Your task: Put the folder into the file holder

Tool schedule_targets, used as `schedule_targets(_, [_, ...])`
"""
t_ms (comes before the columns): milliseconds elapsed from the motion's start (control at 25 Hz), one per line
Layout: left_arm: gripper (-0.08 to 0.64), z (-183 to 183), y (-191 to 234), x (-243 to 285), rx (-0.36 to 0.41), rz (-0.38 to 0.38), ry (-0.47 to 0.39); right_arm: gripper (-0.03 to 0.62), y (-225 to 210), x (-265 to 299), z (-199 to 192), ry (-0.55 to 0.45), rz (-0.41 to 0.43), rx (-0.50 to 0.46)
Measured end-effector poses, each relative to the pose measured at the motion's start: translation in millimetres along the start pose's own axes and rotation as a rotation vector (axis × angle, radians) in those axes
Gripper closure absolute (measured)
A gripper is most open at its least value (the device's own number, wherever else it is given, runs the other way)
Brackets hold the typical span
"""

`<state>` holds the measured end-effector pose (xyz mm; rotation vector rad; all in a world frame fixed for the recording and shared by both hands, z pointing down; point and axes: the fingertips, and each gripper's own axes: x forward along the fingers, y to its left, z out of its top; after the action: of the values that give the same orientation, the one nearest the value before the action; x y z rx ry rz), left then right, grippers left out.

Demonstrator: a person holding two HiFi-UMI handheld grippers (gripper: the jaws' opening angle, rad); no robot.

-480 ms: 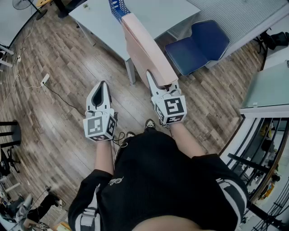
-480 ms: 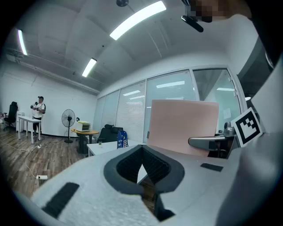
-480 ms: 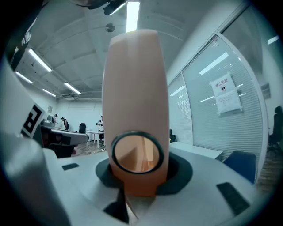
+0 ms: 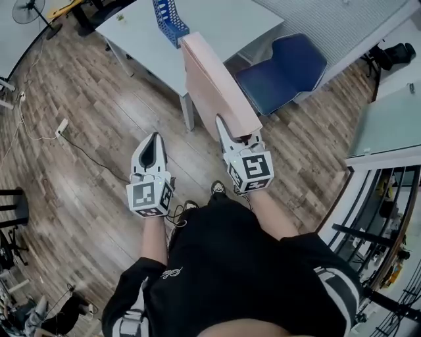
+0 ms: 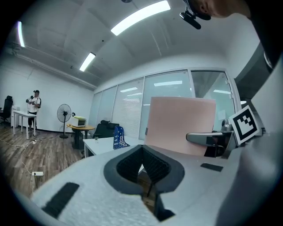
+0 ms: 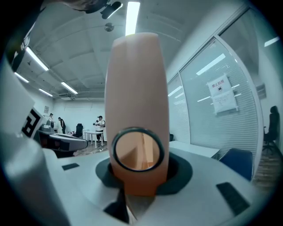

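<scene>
The folder (image 4: pixel 214 82) is a thick, pale pink binder with a metal-rimmed finger hole (image 6: pixel 137 152) low in its spine. It is up in the air, clear of any surface, standing on edge with its broad faces upright. The right gripper (image 4: pixel 235 135) is clamped on its spine end. From there it reaches level toward the white table (image 4: pixel 223 20), its far end over the table's near edge. The file holder (image 4: pixel 170 20) is a blue perforated rack standing on the table, just beside that far end and apart from it.
</scene>
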<state>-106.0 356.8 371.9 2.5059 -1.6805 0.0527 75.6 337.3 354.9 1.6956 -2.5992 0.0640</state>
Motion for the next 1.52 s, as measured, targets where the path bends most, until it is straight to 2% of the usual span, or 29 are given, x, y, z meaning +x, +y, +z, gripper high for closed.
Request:
schedule_targets(360, [0.561,-13,-7,14,-0.002,-0.001,0.028,0.466,-13,1,-12,0.019,0.014,0.013])
schedule_targets(760, [0.561,-14,-39,51,0.01,0.058,0.021,0.469,-72,12,-9,-0.008,0.075,0.001])
schedule_targets(1080, [0.561,-11,-4,89,0.012,0.1,0.029,0.471,-82,71,-10,-0.015,0.103,0.012])
schedule_targets(1520, [0.561,9,61,190,0.006,0.086,0.008,0.471,-101,176,8,-0.022,0.108,-0.017])
